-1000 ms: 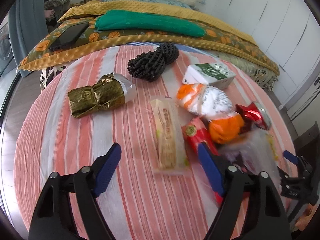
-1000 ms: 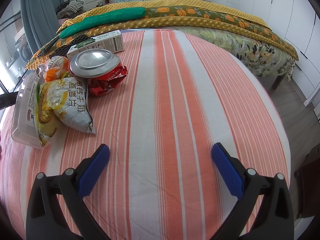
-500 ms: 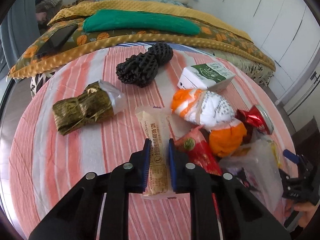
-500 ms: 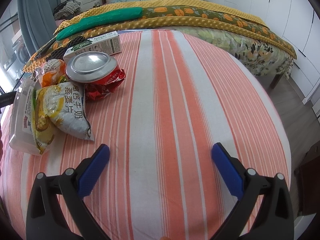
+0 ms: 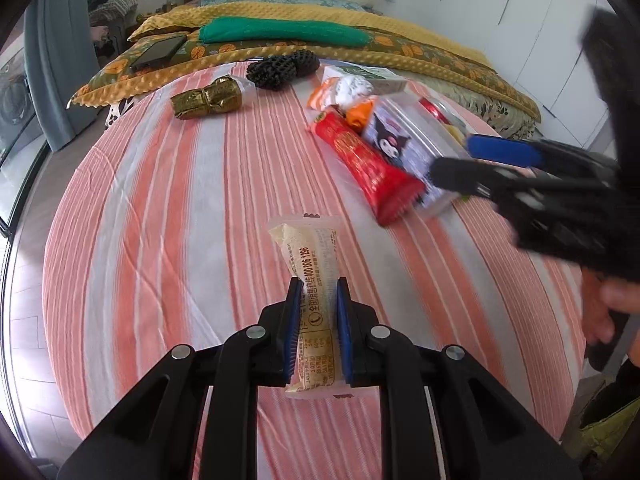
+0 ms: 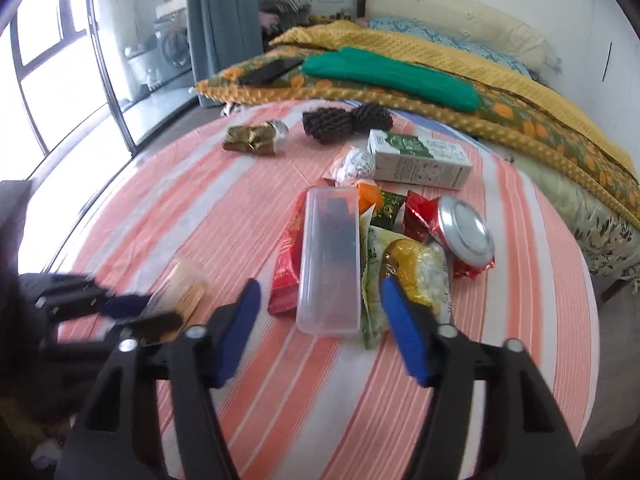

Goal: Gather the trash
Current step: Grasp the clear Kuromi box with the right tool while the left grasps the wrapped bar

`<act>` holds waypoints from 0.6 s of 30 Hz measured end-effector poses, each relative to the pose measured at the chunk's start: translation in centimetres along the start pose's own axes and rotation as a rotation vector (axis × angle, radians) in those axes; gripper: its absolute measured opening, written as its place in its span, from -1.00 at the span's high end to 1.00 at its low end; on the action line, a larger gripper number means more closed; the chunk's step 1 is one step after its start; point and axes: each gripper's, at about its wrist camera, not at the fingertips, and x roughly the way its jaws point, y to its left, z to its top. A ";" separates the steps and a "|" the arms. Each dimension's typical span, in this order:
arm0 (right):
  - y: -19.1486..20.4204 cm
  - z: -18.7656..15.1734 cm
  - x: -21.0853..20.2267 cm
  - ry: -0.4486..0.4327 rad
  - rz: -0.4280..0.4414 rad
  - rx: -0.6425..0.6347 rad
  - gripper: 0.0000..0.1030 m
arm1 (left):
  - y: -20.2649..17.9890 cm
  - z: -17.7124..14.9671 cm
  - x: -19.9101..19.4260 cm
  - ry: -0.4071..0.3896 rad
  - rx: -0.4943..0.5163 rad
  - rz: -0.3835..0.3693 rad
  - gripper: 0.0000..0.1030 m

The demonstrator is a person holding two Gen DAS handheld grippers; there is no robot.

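Gripping the wrapper (image 5: 316,304) clamped in your left gripper (image 5: 318,320) above the table (image 5: 160,220), you're mid-pickup; right gripper (image 6: 320,320), fingers apart, nears the box (image 6: 330,256): next, close squarely.

left hand-held gripper (image 5: 318,312): low, pointing forward, blue pads pinched together on a clear snack wrapper (image 5: 312,276) | right hand-held gripper (image 6: 320,320): jaws spread wide, gripping nothing, motion-blurred in left view | bare hand (image 5: 612,308) at its handle
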 end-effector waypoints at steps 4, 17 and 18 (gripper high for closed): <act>-0.1 -0.7 -0.4 0.013 0.032 0.033 0.34 | -0.7 -0.8 -0.5 -0.019 -0.004 0.002 0.67; -13.7 -13.0 -6.5 -0.020 0.384 0.701 0.35 | -3.6 -2.1 -0.2 -0.024 0.033 -0.034 0.61; -14.7 -13.5 -6.6 -0.019 0.353 0.714 0.31 | -3.6 -2.1 -0.2 -0.023 0.036 -0.031 0.51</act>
